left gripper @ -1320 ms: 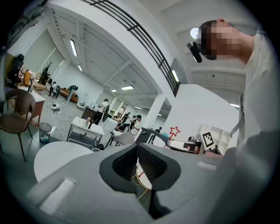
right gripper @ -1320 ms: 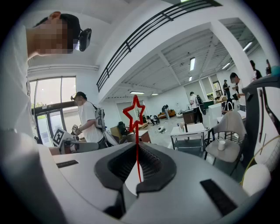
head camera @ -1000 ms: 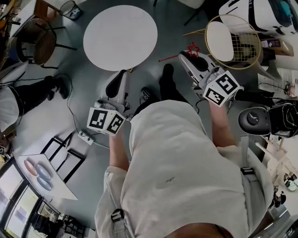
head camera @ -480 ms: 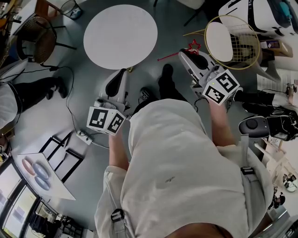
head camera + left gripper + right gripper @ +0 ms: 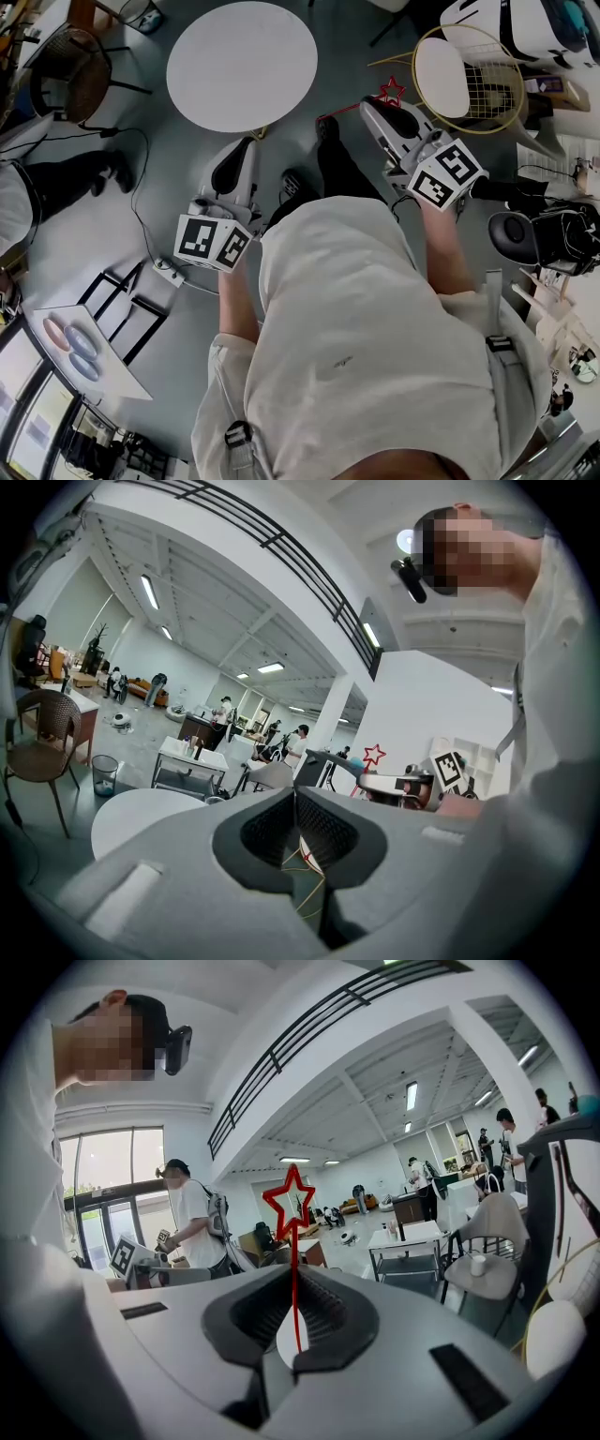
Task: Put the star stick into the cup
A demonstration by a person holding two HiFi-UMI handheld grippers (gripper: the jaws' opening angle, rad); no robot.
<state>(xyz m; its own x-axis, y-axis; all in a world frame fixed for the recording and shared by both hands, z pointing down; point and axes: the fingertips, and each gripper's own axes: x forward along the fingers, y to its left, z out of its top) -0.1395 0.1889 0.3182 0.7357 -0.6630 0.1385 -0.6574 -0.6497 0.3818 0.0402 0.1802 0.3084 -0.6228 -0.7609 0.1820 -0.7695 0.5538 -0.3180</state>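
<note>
One left gripper (image 5: 250, 143), one right gripper (image 5: 365, 105), one star stick (image 5: 294, 1269), one round table (image 5: 242, 64).

Both forearms reach forward from the torso, each hand carrying a gripper held close to level. The left gripper (image 5: 247, 145) has its jaws pressed together and empty. The right gripper (image 5: 367, 105) has its jaws clamped on the thin star stick (image 5: 293, 1279).
</note>
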